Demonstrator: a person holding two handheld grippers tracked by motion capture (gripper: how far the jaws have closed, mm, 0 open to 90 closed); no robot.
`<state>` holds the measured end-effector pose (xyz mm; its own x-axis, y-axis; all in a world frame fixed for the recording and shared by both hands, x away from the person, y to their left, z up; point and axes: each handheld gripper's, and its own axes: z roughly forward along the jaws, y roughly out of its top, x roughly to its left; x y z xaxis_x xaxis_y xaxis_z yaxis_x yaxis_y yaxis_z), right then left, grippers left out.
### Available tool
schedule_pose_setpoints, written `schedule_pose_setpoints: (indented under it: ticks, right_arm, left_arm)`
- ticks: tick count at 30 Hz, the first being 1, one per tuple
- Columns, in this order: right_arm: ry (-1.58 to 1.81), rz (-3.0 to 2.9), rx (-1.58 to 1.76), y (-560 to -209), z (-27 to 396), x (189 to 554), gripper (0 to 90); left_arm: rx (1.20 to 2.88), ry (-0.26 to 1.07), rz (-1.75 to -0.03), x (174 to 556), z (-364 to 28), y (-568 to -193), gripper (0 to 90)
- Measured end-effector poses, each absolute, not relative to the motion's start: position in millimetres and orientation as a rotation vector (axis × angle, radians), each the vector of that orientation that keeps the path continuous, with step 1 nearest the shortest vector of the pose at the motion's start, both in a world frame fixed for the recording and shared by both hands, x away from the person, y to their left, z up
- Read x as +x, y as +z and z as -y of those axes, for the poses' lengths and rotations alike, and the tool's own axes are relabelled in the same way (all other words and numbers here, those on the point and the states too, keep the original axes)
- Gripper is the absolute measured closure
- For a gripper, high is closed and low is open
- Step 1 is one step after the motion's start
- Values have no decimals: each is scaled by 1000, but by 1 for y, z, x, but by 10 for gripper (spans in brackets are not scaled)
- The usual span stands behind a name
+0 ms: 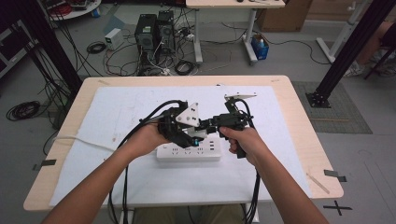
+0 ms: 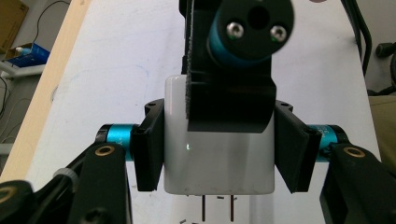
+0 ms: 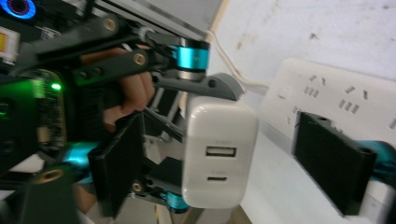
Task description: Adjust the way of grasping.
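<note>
The left gripper (image 2: 219,154) held the white charger (image 2: 217,158) clamped by its flat sides, prongs outward, while the right gripper's (image 3: 233,158) jaws stood open around it, not touching; it looked light, rigid and slick, best pinched on the flat faces.

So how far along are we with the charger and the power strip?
Done: the left tool has the white charger clamped, prongs out. In hand: the right tool straddles the charger, its pads not pressing on it. Left: the charger is not yet plugged into the power strip, which lies on the table.
</note>
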<state>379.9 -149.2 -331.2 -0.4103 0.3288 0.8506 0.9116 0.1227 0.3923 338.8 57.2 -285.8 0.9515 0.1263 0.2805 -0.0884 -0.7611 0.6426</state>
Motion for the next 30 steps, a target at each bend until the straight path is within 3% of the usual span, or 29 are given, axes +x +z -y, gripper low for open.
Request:
schedule_pose_setpoints:
  ticks: [10,19,22,27,28,30]
  right_arm:
    - [-1263,1813,-1196,-334,146,380,289]
    - [-1273,1797,-1216,-338,146,380,462]
    - [-1235,1786,-1205,-339,145,380,589]
    - [-1240,1772,-1235,-341,144,380,620]
    - [-1240,1778,-1234,-341,144,380,621]
    - [-1246,1784,-1233,-341,143,379,621]
  left_arm:
    - [2412,418,-20,339,-55,-288,424]
    - [2405,414,-21,340,-54,-289,425]
    - [2408,415,-16,340,-54,-290,425]
    - [2414,432,-9,341,-53,-292,422]
    - [2405,421,-15,341,-54,-293,414]
    - [2398,405,-44,343,-55,-292,278]
